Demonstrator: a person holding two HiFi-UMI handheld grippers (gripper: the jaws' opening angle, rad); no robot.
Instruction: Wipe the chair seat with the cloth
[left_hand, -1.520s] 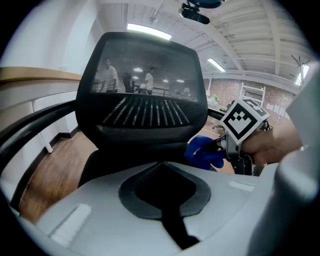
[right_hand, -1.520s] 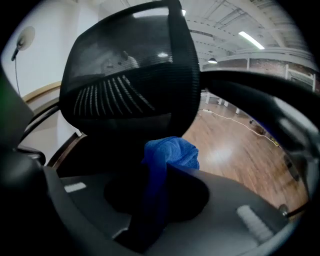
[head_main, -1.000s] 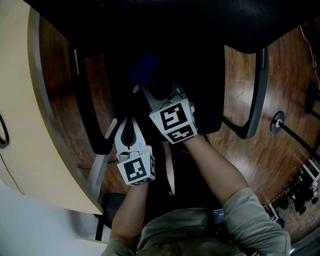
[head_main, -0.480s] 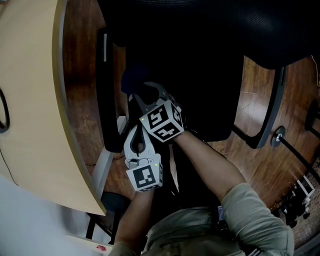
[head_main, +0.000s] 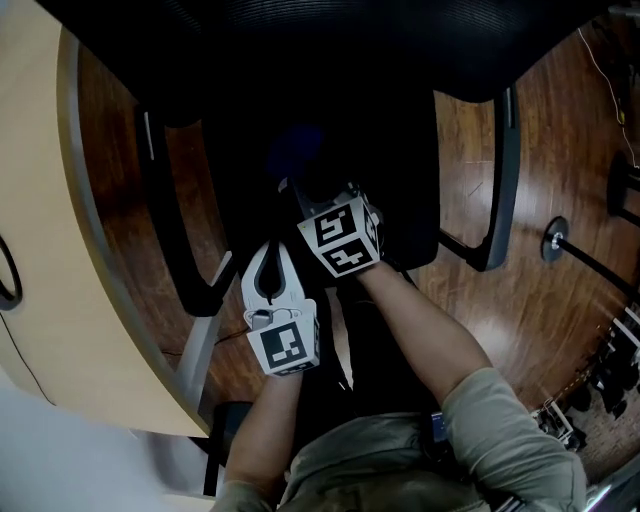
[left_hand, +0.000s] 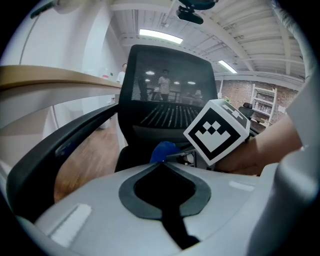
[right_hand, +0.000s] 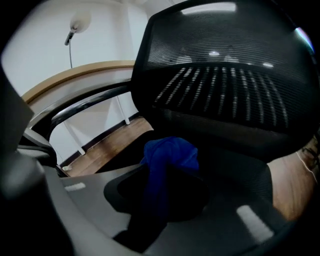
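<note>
The black chair seat (head_main: 405, 170) fills the middle of the head view, below the mesh backrest (right_hand: 225, 75). A blue cloth (head_main: 295, 150) lies bunched on the seat's left half. My right gripper (head_main: 298, 180) is shut on it. In the right gripper view the cloth (right_hand: 170, 152) hangs between the jaws of that gripper (right_hand: 167, 170) and rests on the seat (right_hand: 240, 165). My left gripper (head_main: 268, 247) hovers at the seat's front left, shut and holding nothing. In its own view, the left gripper (left_hand: 161, 164) has its tips together, with the cloth (left_hand: 162, 150) beyond them.
A curved wooden desk (head_main: 50, 250) runs close along the left. Black armrests stand at either side of the seat (head_main: 170, 200) (head_main: 505, 190). Wooden floor (head_main: 540, 300) lies to the right, with a black stand foot (head_main: 555, 240) and cables on it.
My right gripper carried the cloth left across the seat toward the left armrest, then back right. The left gripper stayed near the seat's front edge.
</note>
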